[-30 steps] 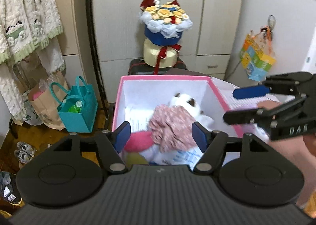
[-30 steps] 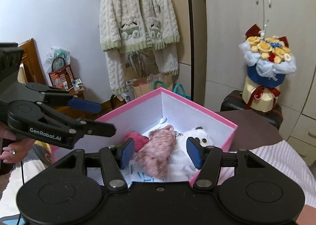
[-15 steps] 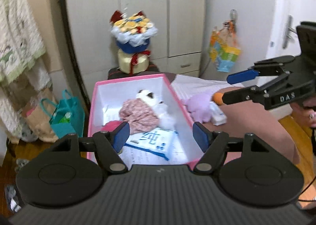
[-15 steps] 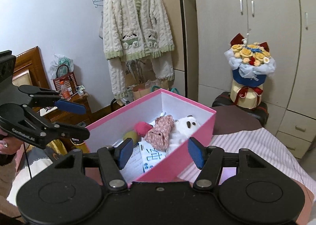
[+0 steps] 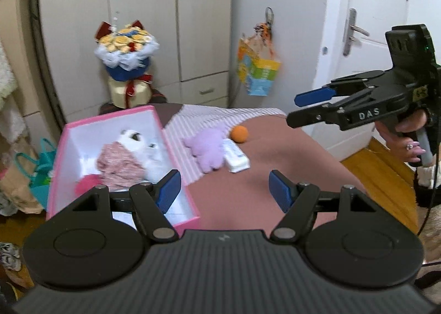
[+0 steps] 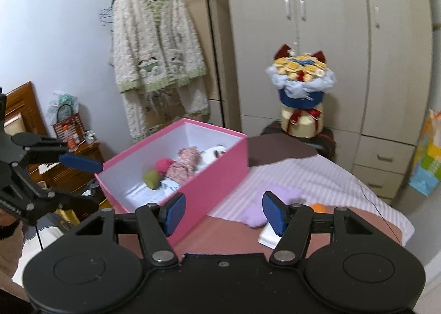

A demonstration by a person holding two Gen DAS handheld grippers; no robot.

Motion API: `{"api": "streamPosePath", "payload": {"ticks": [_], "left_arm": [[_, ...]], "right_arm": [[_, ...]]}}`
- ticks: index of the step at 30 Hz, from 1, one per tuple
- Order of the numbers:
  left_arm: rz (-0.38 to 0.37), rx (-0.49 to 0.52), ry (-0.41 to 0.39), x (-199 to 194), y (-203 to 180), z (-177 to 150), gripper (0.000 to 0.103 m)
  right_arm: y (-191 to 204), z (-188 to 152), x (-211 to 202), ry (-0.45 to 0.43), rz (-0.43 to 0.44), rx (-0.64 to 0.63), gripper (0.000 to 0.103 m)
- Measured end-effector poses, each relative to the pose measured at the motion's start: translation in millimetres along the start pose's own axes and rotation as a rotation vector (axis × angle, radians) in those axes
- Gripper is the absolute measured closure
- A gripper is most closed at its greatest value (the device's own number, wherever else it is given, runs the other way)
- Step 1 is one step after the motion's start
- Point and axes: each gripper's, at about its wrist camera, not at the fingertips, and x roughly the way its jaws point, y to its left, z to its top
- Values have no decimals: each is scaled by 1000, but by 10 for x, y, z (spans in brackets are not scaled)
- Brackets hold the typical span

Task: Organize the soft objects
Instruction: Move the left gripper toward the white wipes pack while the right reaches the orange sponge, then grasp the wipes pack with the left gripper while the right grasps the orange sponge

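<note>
Here the pink box [image 5: 110, 120] stands on the bed [image 5: 275, 154], holding a white plush [image 5: 132, 138], a pink cloth [image 5: 118, 162] and two balls. Just beside it lie a purple plush [image 5: 206, 148], a white packet [image 5: 235, 155] and an orange ball [image 5: 239, 134]. Both grippers — left gripper [image 5: 224, 191], right gripper [image 6: 223, 210] — hover wide open, holding nothing.

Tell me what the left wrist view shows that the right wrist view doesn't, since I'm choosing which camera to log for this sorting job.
Only the left wrist view shows the door and the right gripper from outside, its jaws apart.

Only the right wrist view shows the hanging knit cardigan, the green ball inside the box, and the left gripper from outside, jaws apart.

Both show the pink box holding a white plush and pink cloth, plus the purple plush, orange ball, white pack and bouquet.
</note>
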Motion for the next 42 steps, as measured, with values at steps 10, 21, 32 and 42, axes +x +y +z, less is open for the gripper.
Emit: {"api": "streamPosePath", "payload": {"ticks": [10, 21, 32, 42], "left_arm": [[-44, 50, 49, 572, -323, -42, 35], [-61, -22, 80, 1296, -441, -95, 37], [-25, -125, 99, 1996, -366, -150, 37], [95, -67, 92, 2514, -530, -77, 37]], "right_arm": [[-468, -337, 73, 8, -59, 31, 36], [-809, -586, 461, -31, -120, -55, 36], [-1142, -583, 993, 1, -80, -81, 36], [-1703, -501, 1519, 47, 31, 86, 36]]}}
